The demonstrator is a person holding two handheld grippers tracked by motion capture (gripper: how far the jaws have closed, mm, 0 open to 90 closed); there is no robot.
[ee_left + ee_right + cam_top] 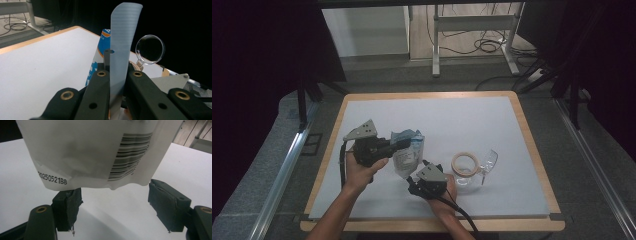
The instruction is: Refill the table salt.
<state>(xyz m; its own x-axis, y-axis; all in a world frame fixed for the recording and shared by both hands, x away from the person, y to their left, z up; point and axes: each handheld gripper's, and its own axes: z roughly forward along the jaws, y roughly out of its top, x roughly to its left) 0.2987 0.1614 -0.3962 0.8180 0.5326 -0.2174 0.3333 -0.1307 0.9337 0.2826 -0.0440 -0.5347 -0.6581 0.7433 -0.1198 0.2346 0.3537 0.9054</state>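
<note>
Your left gripper (396,143) pinches the pouch (408,156) by its sealed top edge, hanging just above the table (492,125) — bring your right gripper (113,205), jaws spread under the bottom edge, up squarely around that edge – then close

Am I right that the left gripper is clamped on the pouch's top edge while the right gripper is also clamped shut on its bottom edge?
Not quite: the right gripper is open, its jaws apart below the pouch, as the right gripper view shows. The left gripper is indeed clamped on the top edge.
</note>
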